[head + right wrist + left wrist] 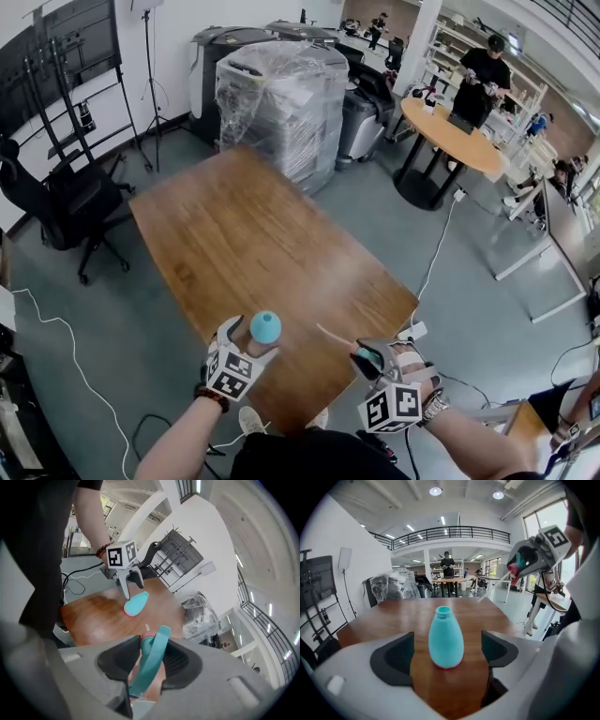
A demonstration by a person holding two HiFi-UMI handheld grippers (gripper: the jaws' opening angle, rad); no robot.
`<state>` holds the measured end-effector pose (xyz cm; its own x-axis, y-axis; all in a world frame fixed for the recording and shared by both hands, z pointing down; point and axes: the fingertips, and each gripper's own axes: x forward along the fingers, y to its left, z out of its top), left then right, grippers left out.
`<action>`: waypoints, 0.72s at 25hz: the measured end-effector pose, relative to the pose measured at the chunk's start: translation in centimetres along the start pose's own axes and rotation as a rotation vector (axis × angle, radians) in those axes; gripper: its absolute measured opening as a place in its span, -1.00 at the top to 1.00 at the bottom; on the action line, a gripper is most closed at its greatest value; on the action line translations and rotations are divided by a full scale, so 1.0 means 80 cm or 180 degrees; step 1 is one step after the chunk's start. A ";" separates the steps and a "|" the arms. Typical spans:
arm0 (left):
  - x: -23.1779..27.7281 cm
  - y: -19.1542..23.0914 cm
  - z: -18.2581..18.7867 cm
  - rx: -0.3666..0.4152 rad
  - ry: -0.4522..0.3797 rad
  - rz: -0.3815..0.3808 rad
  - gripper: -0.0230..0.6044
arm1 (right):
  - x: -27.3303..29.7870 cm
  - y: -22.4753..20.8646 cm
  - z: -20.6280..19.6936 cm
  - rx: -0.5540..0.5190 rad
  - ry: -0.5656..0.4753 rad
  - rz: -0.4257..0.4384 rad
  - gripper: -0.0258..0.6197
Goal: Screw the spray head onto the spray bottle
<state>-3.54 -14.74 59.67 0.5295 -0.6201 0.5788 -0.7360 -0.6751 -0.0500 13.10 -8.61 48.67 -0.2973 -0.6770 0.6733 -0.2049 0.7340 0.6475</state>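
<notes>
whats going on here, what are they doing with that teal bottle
A person holds a gripper in each hand at a brown wooden table. The teal egg-shaped plastic spray bottle stands upright on the table, neck open, between the open jaws of the left gripper, which do not press on it. The right gripper is shut on the teal plastic spray head, held off to one side. The head is not yet on the bottle.
</notes>
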 end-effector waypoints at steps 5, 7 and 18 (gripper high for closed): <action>0.040 -0.001 -0.021 0.0091 0.0060 0.0007 -0.75 | -0.008 -0.001 0.005 0.0017 0.0024 0.0006 0.54; 0.054 0.001 -0.025 0.0094 0.0084 0.0007 -0.78 | -0.010 -0.001 0.007 0.0015 0.0030 0.0012 0.54; 0.095 -0.001 -0.046 0.0090 0.0215 -0.0088 -0.46 | -0.016 -0.010 0.014 0.0071 0.0037 0.0002 0.54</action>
<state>-1.00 -17.90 67.08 0.5190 -0.5734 0.6340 -0.7088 -0.7032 -0.0557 12.63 -8.23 46.89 -0.2866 -0.6769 0.6779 -0.2255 0.7354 0.6390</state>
